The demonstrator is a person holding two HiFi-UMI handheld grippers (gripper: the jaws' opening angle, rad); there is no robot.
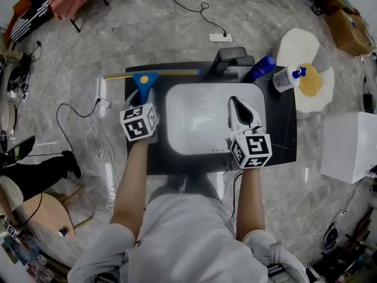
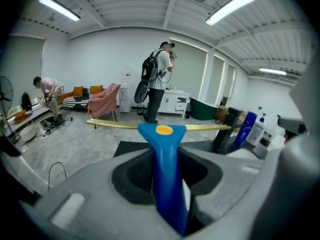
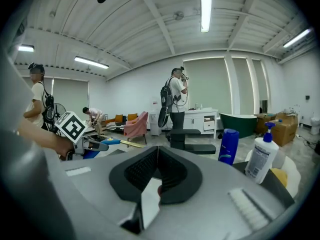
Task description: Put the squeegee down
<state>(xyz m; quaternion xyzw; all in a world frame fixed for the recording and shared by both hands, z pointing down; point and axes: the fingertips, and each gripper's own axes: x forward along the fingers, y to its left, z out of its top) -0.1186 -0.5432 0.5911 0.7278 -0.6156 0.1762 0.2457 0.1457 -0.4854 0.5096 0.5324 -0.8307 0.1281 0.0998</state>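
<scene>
The squeegee (image 1: 145,79) has a blue handle and a long yellow blade (image 1: 171,73) lying along the back left edge of the black table (image 1: 283,128). My left gripper (image 1: 142,96) is shut on the blue handle (image 2: 166,174), and the blade (image 2: 115,125) crosses level just beyond the jaws. My right gripper (image 1: 237,104) hovers over the right side of the white basin (image 1: 194,119). Its jaws meet at the tips (image 3: 157,151) with nothing between them.
A black stand (image 1: 231,56), a blue bottle (image 1: 261,67) and a white pump bottle (image 1: 286,79) stand at the table's back right. An egg-shaped mat (image 1: 297,43) and a white box (image 1: 350,146) lie on the floor to the right. Standing people (image 2: 159,81) are behind.
</scene>
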